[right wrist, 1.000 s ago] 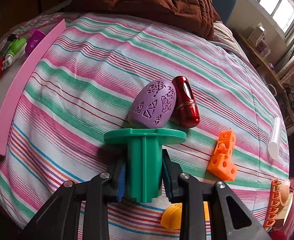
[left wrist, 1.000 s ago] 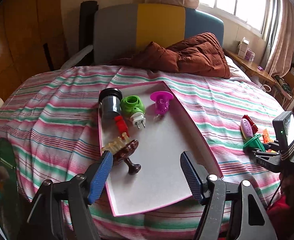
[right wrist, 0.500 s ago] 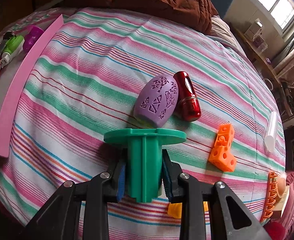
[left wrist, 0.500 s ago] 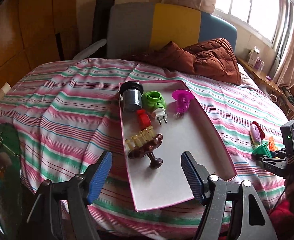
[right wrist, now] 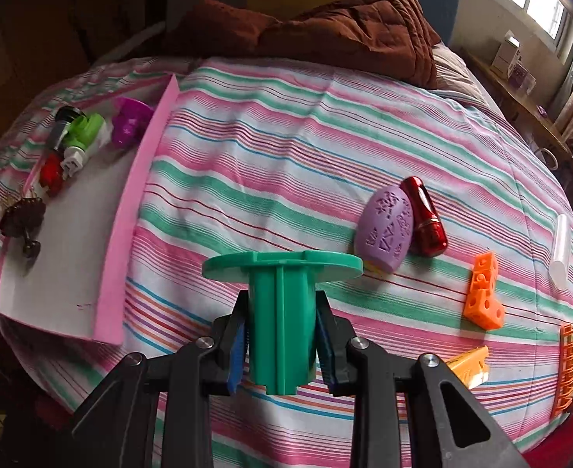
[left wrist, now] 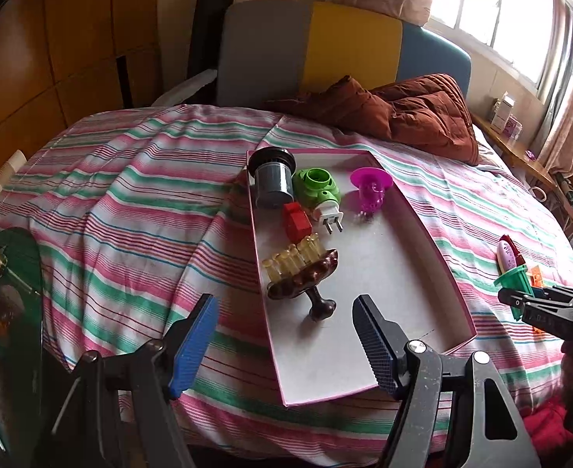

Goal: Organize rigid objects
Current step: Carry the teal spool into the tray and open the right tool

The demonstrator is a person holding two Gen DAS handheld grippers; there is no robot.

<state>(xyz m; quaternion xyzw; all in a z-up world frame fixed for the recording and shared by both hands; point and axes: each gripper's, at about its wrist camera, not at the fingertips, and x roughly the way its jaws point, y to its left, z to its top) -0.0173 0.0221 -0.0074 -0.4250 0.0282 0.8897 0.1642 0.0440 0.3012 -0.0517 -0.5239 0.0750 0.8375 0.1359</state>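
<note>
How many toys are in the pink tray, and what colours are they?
In the pink tray:
Grey: 1, the cup
Green: 1, the plug
Purple: 1, the strainer
Red: 1, the block
Brown: 1, the comb
Total: 5

The left claw [left wrist: 282, 337] gapes wide with nothing between its pads, while the right claw [right wrist: 282, 345] is clamped tight.

A green flanged spool [right wrist: 282, 312], upright, is clamped above the striped bed [right wrist: 286, 163]; a pink-rimmed tray [left wrist: 435, 241] holds sorted objects nearby.
</note>
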